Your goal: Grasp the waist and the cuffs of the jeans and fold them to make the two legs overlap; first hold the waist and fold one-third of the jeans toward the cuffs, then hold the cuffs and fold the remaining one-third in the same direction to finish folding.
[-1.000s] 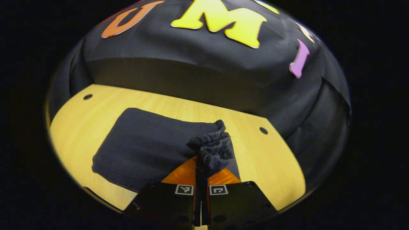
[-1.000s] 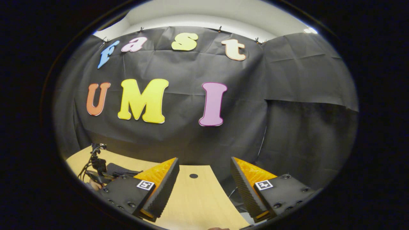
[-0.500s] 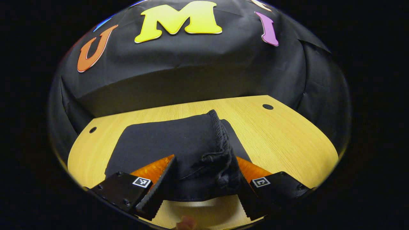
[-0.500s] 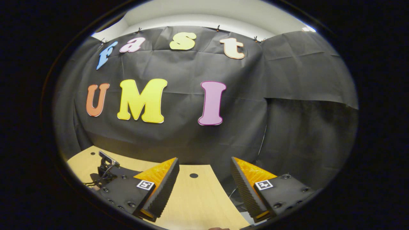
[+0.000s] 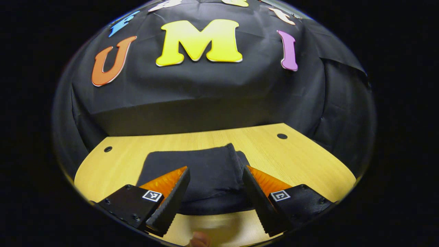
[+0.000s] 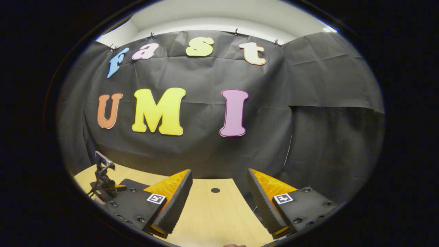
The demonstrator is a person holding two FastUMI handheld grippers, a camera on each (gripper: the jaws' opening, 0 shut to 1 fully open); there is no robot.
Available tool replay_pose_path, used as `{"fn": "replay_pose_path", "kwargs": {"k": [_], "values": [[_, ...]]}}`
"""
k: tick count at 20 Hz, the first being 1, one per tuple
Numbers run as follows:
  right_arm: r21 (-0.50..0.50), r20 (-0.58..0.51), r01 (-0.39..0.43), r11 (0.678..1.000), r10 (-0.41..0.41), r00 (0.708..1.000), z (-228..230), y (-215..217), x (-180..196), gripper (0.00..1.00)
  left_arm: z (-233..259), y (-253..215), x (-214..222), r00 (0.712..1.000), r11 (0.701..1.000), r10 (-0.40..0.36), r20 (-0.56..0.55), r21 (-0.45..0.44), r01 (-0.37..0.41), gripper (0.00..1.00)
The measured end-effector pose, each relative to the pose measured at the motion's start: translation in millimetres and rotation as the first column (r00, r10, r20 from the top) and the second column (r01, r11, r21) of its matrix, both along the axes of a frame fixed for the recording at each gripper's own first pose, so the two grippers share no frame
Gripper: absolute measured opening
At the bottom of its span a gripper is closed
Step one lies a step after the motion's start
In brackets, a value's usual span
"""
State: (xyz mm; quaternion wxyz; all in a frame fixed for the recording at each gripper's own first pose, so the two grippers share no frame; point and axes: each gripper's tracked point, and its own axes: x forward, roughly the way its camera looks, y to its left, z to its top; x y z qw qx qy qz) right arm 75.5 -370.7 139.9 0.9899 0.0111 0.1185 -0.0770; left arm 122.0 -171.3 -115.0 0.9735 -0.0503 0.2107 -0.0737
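A: Left hand-held gripper (image 5: 212,192) spread wide, nothing between its fingers, hovering just above the near edge of the folded jeans (image 5: 202,178).

B: And the jeans themselves?

A: A dark, compact bundle lying flat on the table (image 5: 301,164), roughly mid-table in the left gripper view. Long axis runs side to side across that view. A thicker gathered hem runs along the bundle's right side, front to back; I can't tell whether it's the waist or the cuffs.

B: Room around it?

A: Bare wood on every side: a wide stretch to the right out to the table's curved edge, a narrower band behind up to the black cloth wall (image 5: 205,89), a strip in front too. Two small round holes (image 5: 282,136) sit near the far corners.

B: Right side?

A: Right hand-held gripper (image 6: 219,202) wide open as well, holding nothing, over bare table with one hole (image 6: 215,190) ahead. The left hand-held gripper shows far left, low.
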Motion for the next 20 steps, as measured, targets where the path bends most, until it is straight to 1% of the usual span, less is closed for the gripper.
{"fn": "replay_pose_path", "kwargs": {"k": [4,5,8,11,13,14,15,18,20], "values": [[0.034,0.027,-0.050,0.998,0.049,0.998,-1,37,15,0.98,46,60,-5,0.993,0.996,0.085,0.079,-0.013,-0.085,0.98],[0.043,0.037,-0.067,0.997,0.065,0.997,-1,48,20,0.98,57,68,-6,0.989,0.994,0.109,0.101,-0.016,-0.108,0.98],[0.072,0.072,-0.117,0.991,0.112,0.991,3,85,36,0.98,94,113,-26,0.973,0.987,0.163,0.160,-0.019,-0.162,0.98],[0.098,0.099,-0.169,0.981,0.159,0.982,4,123,47,0.98,122,149,-39,0.956,0.978,0.205,0.212,-0.019,-0.205,0.98],[0.115,0.114,-0.200,0.973,0.187,0.976,6,145,51,0.98,139,164,-49,0.945,0.975,0.223,0.239,-0.028,-0.223,0.98],[0.122,0.122,-0.211,0.970,0.197,0.973,7,156,52,0.98,147,170,-53,0.941,0.973,0.229,0.250,-0.032,-0.229,1.00],[0.128,0.129,-0.222,0.967,0.206,0.970,7,164,53,0.98,152,174,-57,0.937,0.972,0.232,0.259,-0.035,-0.231,0.98],[0.137,0.137,-0.245,0.960,0.227,0.964,6,189,53,0.98,169,182,-68,0.929,0.971,0.235,0.286,-0.040,-0.234,0.98],[0.139,0.139,-0.256,0.957,0.237,0.961,5,201,51,0.98,177,180,-76,0.928,0.972,0.233,0.290,-0.051,-0.228,0.98]]}}
